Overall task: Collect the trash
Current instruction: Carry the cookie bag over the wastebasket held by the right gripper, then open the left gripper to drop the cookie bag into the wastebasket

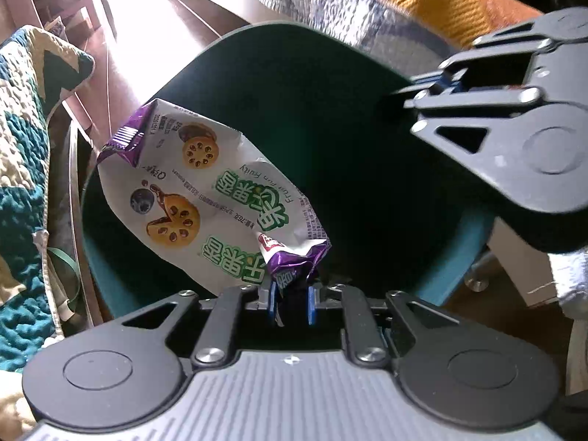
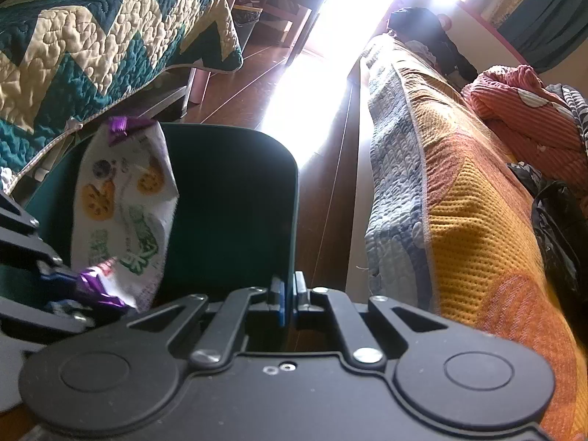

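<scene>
Left gripper (image 1: 290,303) clamps snack wrapper (image 1: 191,191) over bin (image 1: 455,257), frame center; right gripper (image 2: 288,303) pinches bin rim. Early release w/ wrapper at the rim could drop it outside.

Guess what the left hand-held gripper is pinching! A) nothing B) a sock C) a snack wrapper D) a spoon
C: the left hand-held gripper pinches the purple end of the snack wrapper, over the open green bin.
</scene>
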`<state>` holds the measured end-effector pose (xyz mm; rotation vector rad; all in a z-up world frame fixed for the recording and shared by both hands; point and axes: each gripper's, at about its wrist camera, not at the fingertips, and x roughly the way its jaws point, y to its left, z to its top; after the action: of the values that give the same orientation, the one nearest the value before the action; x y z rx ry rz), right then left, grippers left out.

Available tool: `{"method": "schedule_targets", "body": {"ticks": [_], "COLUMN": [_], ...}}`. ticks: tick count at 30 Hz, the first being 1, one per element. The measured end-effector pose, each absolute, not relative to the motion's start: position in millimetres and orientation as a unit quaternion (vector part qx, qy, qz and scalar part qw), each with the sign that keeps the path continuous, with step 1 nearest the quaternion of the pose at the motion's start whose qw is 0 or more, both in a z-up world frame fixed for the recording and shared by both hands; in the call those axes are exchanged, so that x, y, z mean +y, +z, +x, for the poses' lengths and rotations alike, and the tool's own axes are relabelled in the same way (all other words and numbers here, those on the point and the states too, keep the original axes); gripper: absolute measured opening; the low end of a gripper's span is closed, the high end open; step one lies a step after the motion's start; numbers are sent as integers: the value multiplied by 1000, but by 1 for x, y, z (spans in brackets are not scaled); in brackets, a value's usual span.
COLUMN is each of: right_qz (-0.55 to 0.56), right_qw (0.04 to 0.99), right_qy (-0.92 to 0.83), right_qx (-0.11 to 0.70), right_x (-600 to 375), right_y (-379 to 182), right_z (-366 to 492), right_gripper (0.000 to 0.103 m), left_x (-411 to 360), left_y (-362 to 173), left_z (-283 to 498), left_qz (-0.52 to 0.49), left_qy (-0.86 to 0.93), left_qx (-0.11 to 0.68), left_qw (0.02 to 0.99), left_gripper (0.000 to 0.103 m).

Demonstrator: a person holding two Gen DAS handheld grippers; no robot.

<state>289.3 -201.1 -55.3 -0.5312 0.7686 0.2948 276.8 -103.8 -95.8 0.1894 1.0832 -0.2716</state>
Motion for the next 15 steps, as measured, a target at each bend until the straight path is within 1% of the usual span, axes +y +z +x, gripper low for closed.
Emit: {"method": "schedule_targets", "body": {"ticks": [6, 10, 12, 14, 15], "right_qz": [-255, -256, -254, -253, -252], "right_qw": [882, 882, 882, 882, 881], "right_qy": [141, 141, 142, 143, 145], "right_qx": [369, 369, 371, 372, 373], "right_x": [-201, -202, -202, -202, -202], "right_y": [-55, -56, -55, -55, -55], "right_z": [289, 290, 290, 290, 290], "right_gripper": [3, 3, 3, 3, 3], "left_x": [-103, -101, -99, -97, -96], "left_y": [-107, -107, -108, -106, -105], "left_z": [284, 283, 283, 281, 280], "left_qz": [83, 79, 77, 74, 73], "left_qy": [-120, -110, -106, -102, -101], "left_qx": [524, 524, 523, 520, 515], "left_qw": [839, 841, 842, 845, 848], "left_gripper": [18, 31, 35, 46, 49]}}
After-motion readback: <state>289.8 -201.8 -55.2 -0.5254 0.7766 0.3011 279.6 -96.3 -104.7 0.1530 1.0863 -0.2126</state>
